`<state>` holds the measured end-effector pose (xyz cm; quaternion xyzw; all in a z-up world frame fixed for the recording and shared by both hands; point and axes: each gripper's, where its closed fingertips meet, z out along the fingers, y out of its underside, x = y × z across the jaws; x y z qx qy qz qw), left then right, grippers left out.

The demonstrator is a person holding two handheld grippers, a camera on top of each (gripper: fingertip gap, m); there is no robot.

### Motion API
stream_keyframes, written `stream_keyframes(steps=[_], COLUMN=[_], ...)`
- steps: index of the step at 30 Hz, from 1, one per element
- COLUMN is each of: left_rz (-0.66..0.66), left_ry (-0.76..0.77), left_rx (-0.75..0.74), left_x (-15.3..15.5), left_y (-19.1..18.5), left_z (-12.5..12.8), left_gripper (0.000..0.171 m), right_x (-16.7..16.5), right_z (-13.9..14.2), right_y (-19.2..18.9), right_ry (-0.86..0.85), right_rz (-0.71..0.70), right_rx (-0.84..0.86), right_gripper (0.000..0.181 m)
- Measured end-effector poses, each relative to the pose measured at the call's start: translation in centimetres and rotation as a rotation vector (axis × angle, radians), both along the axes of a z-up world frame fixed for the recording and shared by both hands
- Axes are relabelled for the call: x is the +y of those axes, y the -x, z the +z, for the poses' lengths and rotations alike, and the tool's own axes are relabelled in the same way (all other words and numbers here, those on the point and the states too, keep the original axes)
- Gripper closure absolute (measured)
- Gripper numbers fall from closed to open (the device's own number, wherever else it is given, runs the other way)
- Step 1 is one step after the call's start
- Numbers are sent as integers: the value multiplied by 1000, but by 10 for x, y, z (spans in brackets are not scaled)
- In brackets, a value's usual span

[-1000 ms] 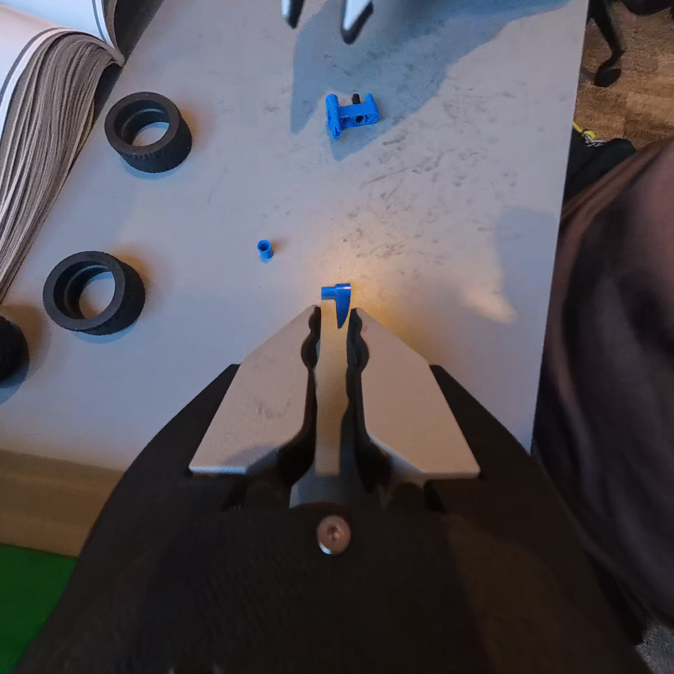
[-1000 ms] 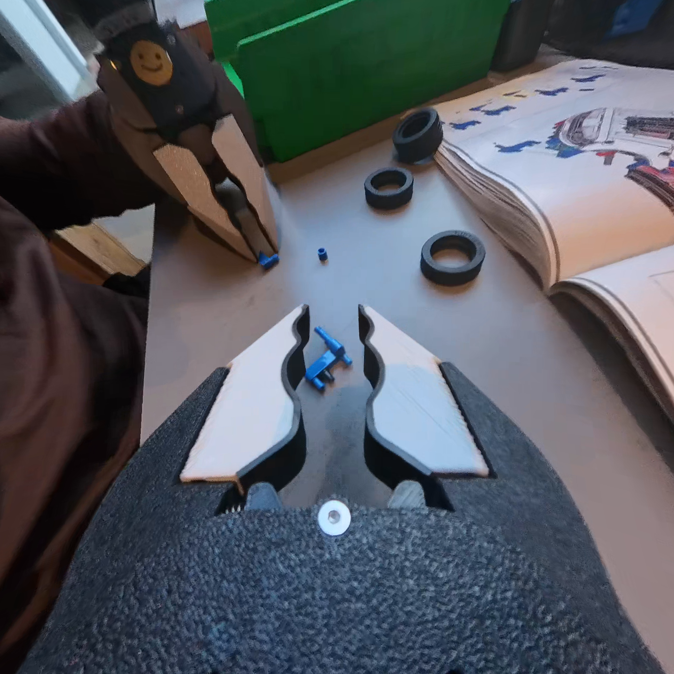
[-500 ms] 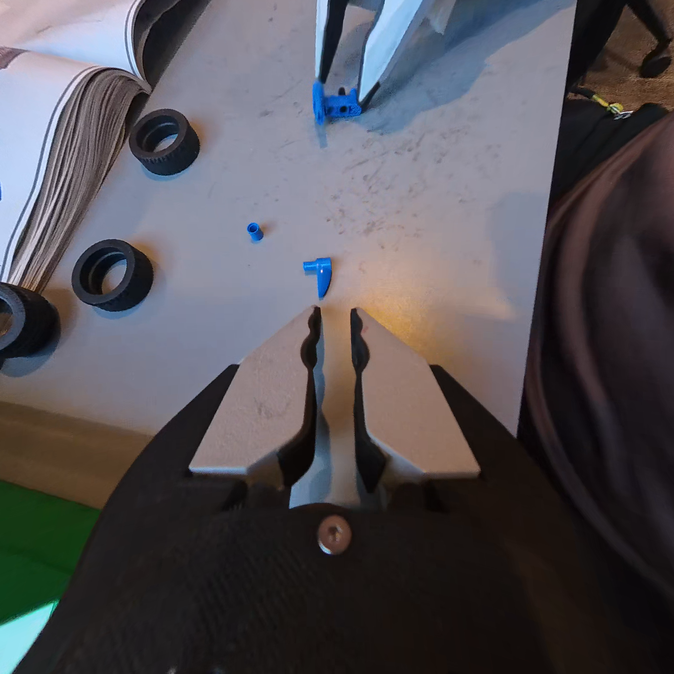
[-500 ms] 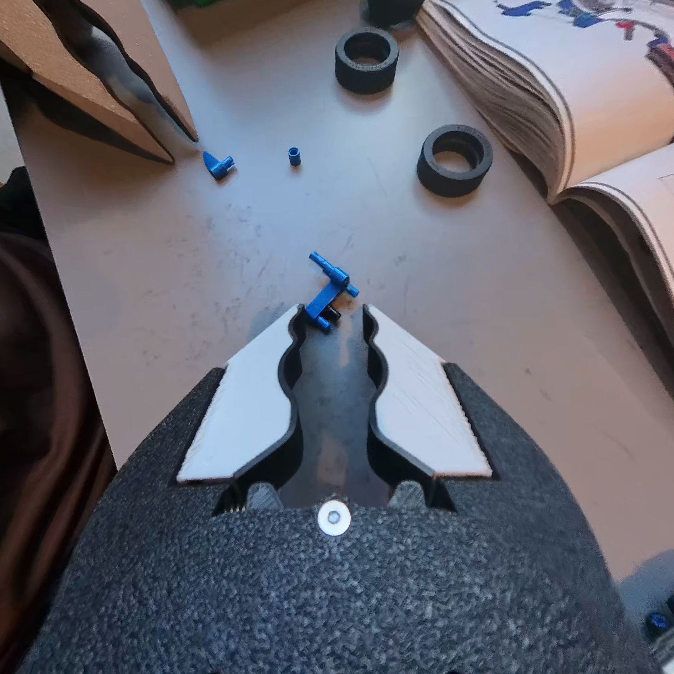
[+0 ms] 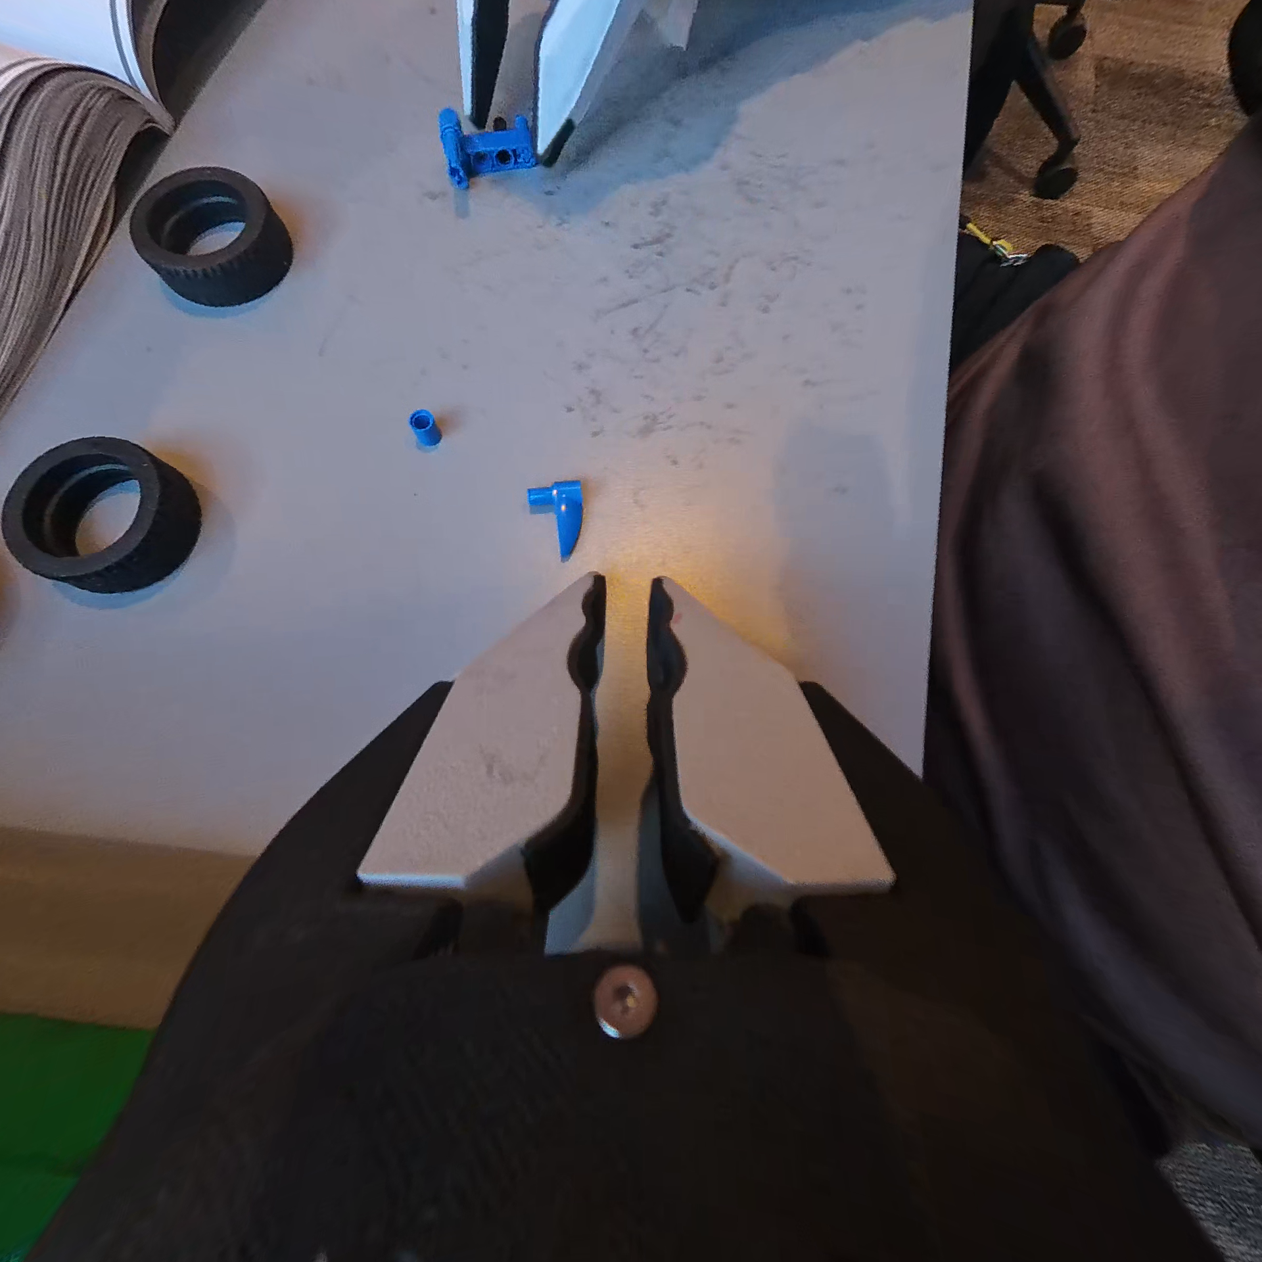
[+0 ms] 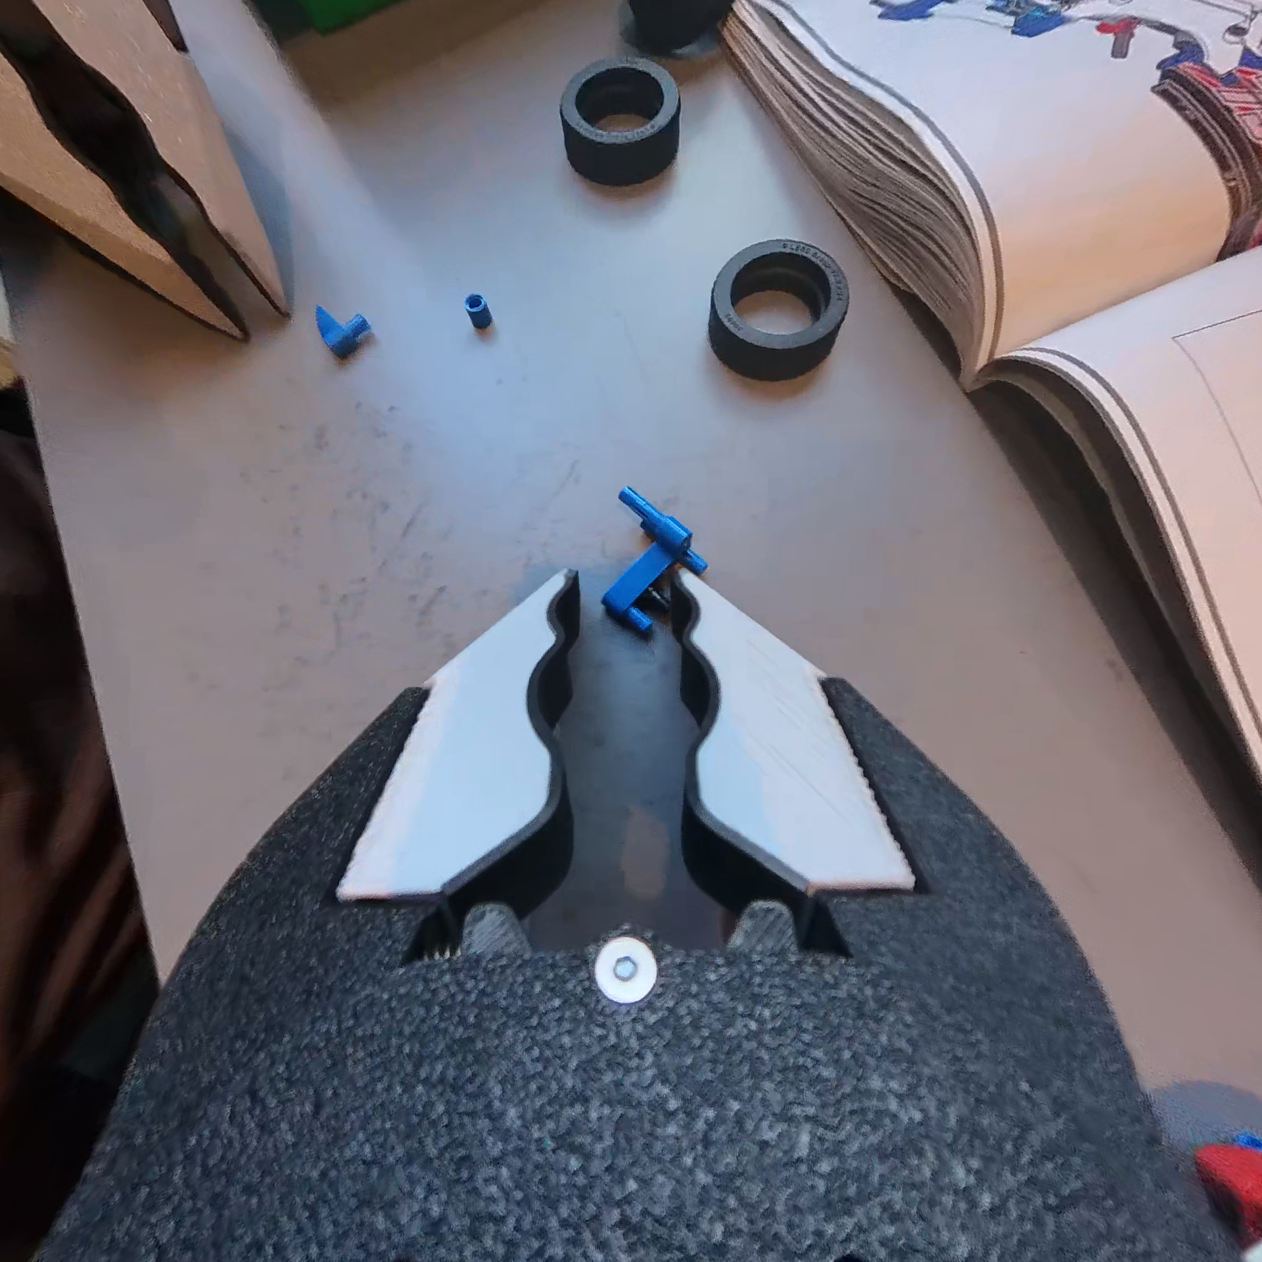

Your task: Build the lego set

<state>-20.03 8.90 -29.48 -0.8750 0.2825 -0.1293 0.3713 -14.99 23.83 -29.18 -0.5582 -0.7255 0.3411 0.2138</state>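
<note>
Blue plastic makes up every small part in play; the blue pinned lego sub-assembly [image 6: 657, 558] lies on the grey tabletop [image 6: 853, 519] right at the tips of the right gripper [image 6: 625, 580], whose jaws stand partly apart with the piece just entering the gap and nothing yet clamped. The left gripper [image 5: 627, 580] hovers with only a narrow slit between its jaws, holding nothing; the small blue curved tooth-shaped piece [image 5: 561, 513] lies just ahead of its tips and a little to their left.

To do the pickup well, I judge the right gripper should ease forward until the flat beam, not the thin pin, sits squarely between the fingers, then close gently so the part neither pivots nor skids away.

Counted: one sub-assembly, one tooth piece, one tiny blue cylindrical bush [image 5: 425, 429] farther ahead-left of the left gripper; two black rubber tyres [image 6: 778, 309] show whole ahead of the right gripper, with a third dark one cut off at the frame edge; one open instruction booklet [image 6: 990, 171] lies to its right.
</note>
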Motion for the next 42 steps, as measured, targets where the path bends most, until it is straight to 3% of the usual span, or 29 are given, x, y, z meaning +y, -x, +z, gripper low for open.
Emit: stream_keyframes(steps=[13,18,21,26,31,34,39,42], left_rz=[-6,67,55,-38,-3,5,52,62], left_ry=[-40,-253,-363,-544,-761,-797,-815,-806], left_rx=[48,146,291,421,632,664,680,697], left_x=[2,29,48,68,59,49,47,47], left_y=[0,-5,-13,-40,-43,-46,-39,-31], left_z=[1,27,47,67,85,86,87,85], left_gripper=[163,161,154,149,148,147,131,134], right_x=[-6,-15,-33,-77,-102,-110,-123,-128], right_z=[-1,23,40,61,81,79,87,86], right_y=[-1,-6,-9,-6,-4,0,11,17], right_ry=[37,105,139,472,942,1012,1168,1234], right_rz=[-16,8,75,176,205,192,189,187], right_rx=[-21,58,91,75,24,9,9,-1], right_gripper=[162,162,162,163,163,168,169,168])
